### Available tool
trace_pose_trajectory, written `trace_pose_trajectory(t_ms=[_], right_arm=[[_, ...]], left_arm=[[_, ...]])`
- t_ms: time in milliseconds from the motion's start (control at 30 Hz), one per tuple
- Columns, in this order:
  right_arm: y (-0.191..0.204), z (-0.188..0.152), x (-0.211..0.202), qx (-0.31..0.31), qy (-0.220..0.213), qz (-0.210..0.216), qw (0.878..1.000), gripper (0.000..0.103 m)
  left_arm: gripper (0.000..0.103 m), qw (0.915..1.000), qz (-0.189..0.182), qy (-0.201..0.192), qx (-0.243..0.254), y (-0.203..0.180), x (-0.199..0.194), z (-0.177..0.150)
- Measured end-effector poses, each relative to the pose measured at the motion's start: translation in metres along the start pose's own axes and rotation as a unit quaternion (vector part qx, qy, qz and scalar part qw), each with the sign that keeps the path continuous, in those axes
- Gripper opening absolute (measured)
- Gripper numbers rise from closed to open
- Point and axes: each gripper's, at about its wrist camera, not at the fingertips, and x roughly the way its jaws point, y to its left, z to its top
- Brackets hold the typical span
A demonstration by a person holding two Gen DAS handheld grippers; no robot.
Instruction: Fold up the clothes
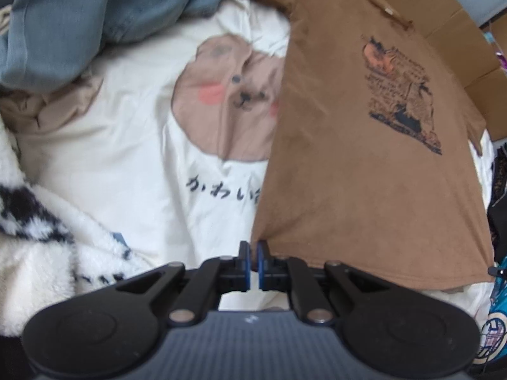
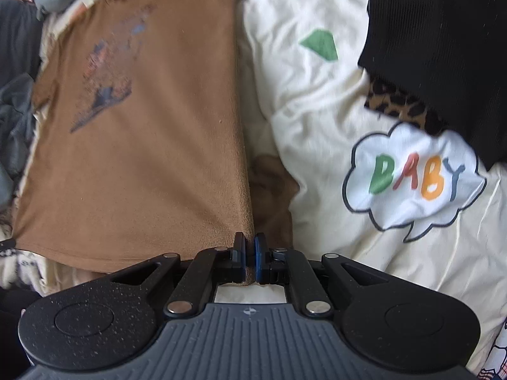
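The left gripper (image 1: 253, 247) points steeply down, its jaws pinched together on the near left corner of the brown T-shirt (image 1: 364, 145). The right gripper (image 2: 249, 240) points down the same way and clamps the shirt's near right corner, brown cloth bunched between its blue pads (image 2: 260, 253).

From those two corners the shirt stretches away from both cameras, print side up, its hem nearest and its collar farthest, lying over a cream bedcover (image 1: 133, 145) printed with a bear face (image 1: 228, 98). In the right wrist view the cover shows a "BABY" speech cloud (image 2: 415, 180), with a black ribbed garment (image 2: 443, 47) beyond it. Farther off in the left wrist view lie blue denim (image 1: 95, 9) and a cardboard box (image 1: 450, 31).
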Motion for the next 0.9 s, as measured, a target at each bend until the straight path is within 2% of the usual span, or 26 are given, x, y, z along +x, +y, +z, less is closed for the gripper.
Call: trace_pose_trajectory(t_ms=[400, 600, 667, 733, 867, 900], right_arm=[[-0.009, -0.005, 0.049, 0.022, 0.031, -0.04, 0.998, 0.003], [-0.016, -0.008, 0.075, 0.051, 0.043, -0.046, 0.997, 0.004], [-0.018, -0.007, 0.077, 0.056, 0.046, -0.043, 0.996, 0.006], [-0.02, -0.006, 0.075, 0.055, 0.046, -0.04, 0.997, 0.011], [-0.023, -0.006, 0.054, 0.058, 0.03, -0.034, 0.997, 0.017], [-0.024, -0.006, 0.047, 0.057, 0.024, -0.032, 0.998, 0.023]], left_arm=[[0.004, 0.9989, 0.028, 0.037, -0.007, 0.012, 0.053, -0.005], [0.004, 0.9979, 0.037, 0.048, -0.021, 0.016, 0.078, -0.008], [0.006, 0.9981, 0.024, 0.054, -0.018, 0.014, 0.083, -0.011], [0.009, 0.9977, 0.033, 0.057, -0.014, 0.013, 0.081, -0.013], [0.012, 0.9983, 0.026, 0.046, -0.024, 0.017, 0.063, -0.019], [0.013, 0.9984, 0.026, 0.043, -0.024, 0.018, 0.056, -0.019]])
